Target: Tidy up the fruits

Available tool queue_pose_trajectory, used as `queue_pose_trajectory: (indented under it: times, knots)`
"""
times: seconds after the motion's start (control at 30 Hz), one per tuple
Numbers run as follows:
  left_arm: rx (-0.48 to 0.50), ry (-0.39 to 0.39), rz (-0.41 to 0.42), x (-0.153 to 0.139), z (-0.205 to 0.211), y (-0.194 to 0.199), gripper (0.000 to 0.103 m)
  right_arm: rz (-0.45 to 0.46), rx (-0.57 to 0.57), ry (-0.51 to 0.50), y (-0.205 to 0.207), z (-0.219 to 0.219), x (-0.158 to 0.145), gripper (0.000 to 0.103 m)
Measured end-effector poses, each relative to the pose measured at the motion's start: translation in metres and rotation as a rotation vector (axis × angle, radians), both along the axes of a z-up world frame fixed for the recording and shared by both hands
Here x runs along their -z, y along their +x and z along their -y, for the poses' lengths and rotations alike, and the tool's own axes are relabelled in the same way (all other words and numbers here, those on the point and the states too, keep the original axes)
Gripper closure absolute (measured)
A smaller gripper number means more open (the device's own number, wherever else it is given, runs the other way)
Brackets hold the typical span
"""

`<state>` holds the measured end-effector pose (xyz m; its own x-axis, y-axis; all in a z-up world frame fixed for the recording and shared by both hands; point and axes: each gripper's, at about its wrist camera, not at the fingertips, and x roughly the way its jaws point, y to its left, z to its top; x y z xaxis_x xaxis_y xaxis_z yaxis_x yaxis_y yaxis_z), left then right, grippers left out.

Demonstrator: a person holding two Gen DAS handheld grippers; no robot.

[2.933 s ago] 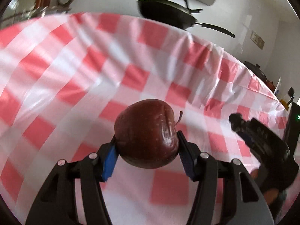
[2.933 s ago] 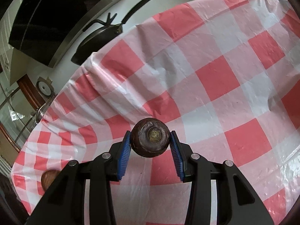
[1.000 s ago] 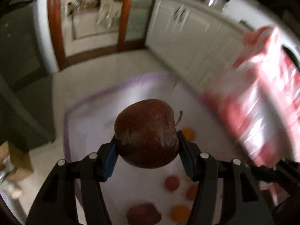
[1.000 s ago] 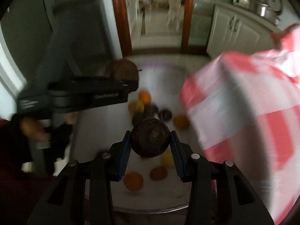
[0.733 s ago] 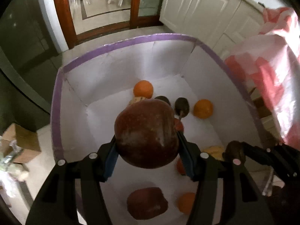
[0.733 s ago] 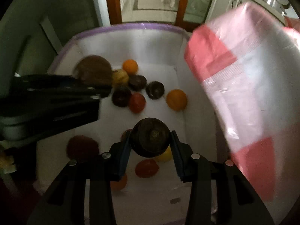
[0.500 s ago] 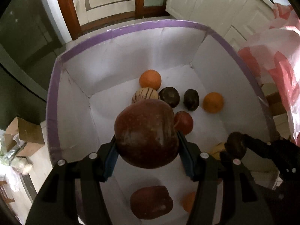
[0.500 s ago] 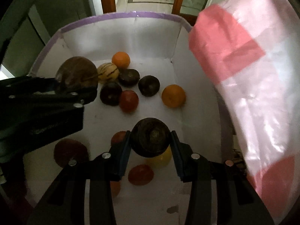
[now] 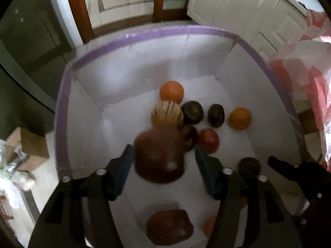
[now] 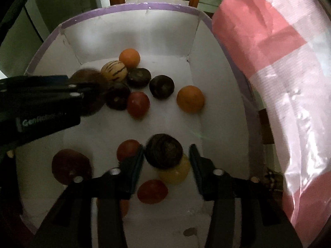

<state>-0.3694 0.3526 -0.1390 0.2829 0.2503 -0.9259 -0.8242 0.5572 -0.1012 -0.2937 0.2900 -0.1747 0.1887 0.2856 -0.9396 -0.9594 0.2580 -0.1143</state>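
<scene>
My left gripper [image 9: 163, 147] hangs over a white box with a purple rim [image 9: 186, 30], its jaws opening. The dark red apple [image 9: 159, 157] between them is blurred, with a gap at the right pad. In the right wrist view my right gripper [image 10: 166, 146] is over the same box [image 10: 144, 6], jaws opening. A dark round fruit [image 10: 163, 150] sits between them, clear of the right pad. The box floor holds several fruits: oranges [image 10: 190, 99], a striped pale fruit [image 10: 113, 70], dark ones, red ones, a second apple [image 9: 169, 227].
The pink checked tablecloth [image 10: 289, 82] hangs close along the box's right side. The left gripper's body [image 10: 41, 101] reaches across the box's left part in the right wrist view. A cardboard carton [image 9: 26, 144] lies on the floor to the left, with white cabinets [image 9: 238, 4] beyond.
Both grippers swung from the table to above the box and sank toward it. Both pairs of jaws have spread, and the apple and the dark fruit have come loose from the pads.
</scene>
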Motion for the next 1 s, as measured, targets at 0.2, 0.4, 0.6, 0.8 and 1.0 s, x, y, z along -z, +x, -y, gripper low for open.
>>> queue_pose_trajectory:
  times: [0.2, 0.4, 0.6, 0.8, 1.0]
  knots:
    - [0.022, 0.01, 0.069, -0.009, -0.002, 0.0, 0.022, 0.006, -0.008, 0.018, -0.005, 0.009, -0.011, 0.029]
    - [0.033, 0.238, 0.037, -0.041, 0.006, 0.003, 0.003, 0.013, -0.026, 0.038, -0.017, 0.024, -0.028, 0.016]
    - [0.001, 0.144, 0.028, -0.044, -0.006, 0.003, 0.002, 0.025, -0.011, 0.058, -0.021, 0.025, -0.032, 0.016]
    - [0.008, 0.073, 0.03, -0.026, 0.0, -0.001, 0.002, 0.02, 0.03, 0.05, -0.015, 0.022, -0.025, 0.016]
    - [0.007, 0.083, 0.029, -0.021, 0.001, -0.001, 0.002, 0.011, 0.031, 0.037, -0.017, 0.023, -0.024, 0.016]
